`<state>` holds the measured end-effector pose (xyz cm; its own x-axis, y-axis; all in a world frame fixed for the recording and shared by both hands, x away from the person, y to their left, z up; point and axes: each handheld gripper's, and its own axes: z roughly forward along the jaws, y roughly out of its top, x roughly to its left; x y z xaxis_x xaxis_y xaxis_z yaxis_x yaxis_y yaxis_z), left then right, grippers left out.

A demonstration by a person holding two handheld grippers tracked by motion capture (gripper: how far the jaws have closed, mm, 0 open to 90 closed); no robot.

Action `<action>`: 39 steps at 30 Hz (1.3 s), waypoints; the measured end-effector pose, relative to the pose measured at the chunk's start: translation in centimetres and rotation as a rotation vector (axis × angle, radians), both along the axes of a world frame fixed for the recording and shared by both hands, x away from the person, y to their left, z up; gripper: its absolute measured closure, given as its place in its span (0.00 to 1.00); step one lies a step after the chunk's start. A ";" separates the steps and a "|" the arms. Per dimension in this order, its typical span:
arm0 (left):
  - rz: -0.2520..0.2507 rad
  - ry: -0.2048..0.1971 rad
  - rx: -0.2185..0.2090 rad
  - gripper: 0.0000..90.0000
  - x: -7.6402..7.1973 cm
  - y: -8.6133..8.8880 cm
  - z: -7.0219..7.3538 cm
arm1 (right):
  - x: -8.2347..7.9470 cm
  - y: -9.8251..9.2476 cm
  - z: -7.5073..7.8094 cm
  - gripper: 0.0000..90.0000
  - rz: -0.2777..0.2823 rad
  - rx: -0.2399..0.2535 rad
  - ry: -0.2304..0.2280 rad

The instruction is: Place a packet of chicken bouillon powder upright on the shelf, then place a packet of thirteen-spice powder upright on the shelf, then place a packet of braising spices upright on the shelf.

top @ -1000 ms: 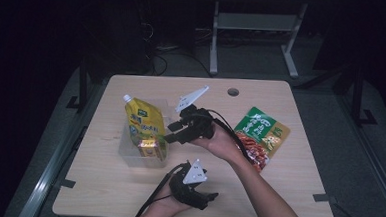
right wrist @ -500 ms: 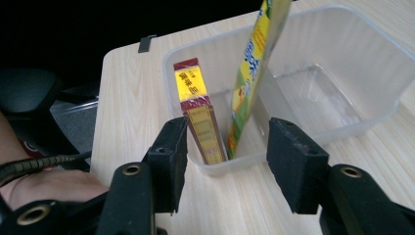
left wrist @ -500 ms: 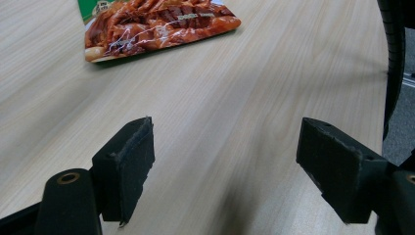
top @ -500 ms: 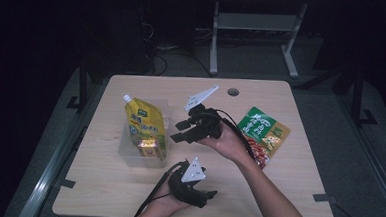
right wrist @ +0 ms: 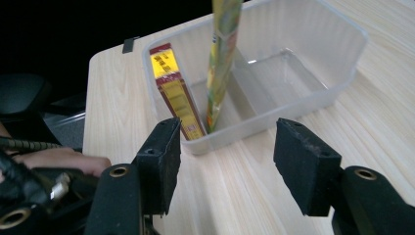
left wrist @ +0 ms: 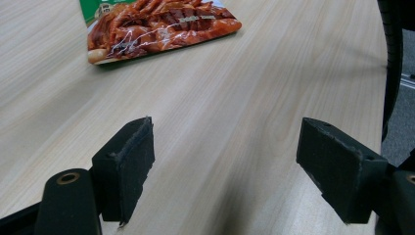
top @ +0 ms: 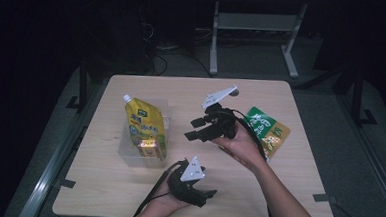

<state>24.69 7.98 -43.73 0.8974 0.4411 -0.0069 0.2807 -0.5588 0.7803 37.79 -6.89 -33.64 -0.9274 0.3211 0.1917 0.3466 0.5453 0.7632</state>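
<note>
**High view.** Clear bin point(top: 165, 109) on the tabletop point(top: 276, 193), with a yellow pouch point(top: 145, 123) and a small box point(top: 148, 148) standing inside. Right hand-held gripper point(top: 194, 129) just right of the bin, jaws pointing toward it. Left hand-held gripper point(top: 208, 198) low, off the bin's near right corner. Green packet point(top: 267, 132) lying flat, well right of the bin.

**Left gripper view.** Left hand-held gripper point(left wrist: 225, 161) wide and empty over bare wood, with the packet point(left wrist: 156, 24) ahead.

**Right gripper view.** Right hand-held gripper point(right wrist: 227, 156) moderately wide, jaws just been opening, nothing between them. Box point(right wrist: 176, 93) upright at the corner of the bin point(right wrist: 313, 54), pouch point(right wrist: 220, 58) beside it, far half free.

**Doing it well.** Packet probably due next.
- Keep the jaws well parted while swinging away from the bin.
- Pinch the packet by one edge, since it lies flat.
- Lower it into the free half, clear of the pouch, which looks easy to topple.
</note>
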 end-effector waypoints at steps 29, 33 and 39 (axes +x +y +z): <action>0.008 -0.012 -0.006 0.24 0.5 0.2 0.3 | -0.8 -8.4 -1.3 0.39 -0.199 -0.001 0.045; 0.013 -0.014 -0.005 0.24 0.6 0.2 0.3 | -0.9 -9.1 -1.5 0.38 -0.221 -0.006 0.047; 0.008 -0.020 0.004 0.24 0.8 0.1 0.2 | -1.0 -10.2 -1.9 0.36 -0.253 -0.016 0.053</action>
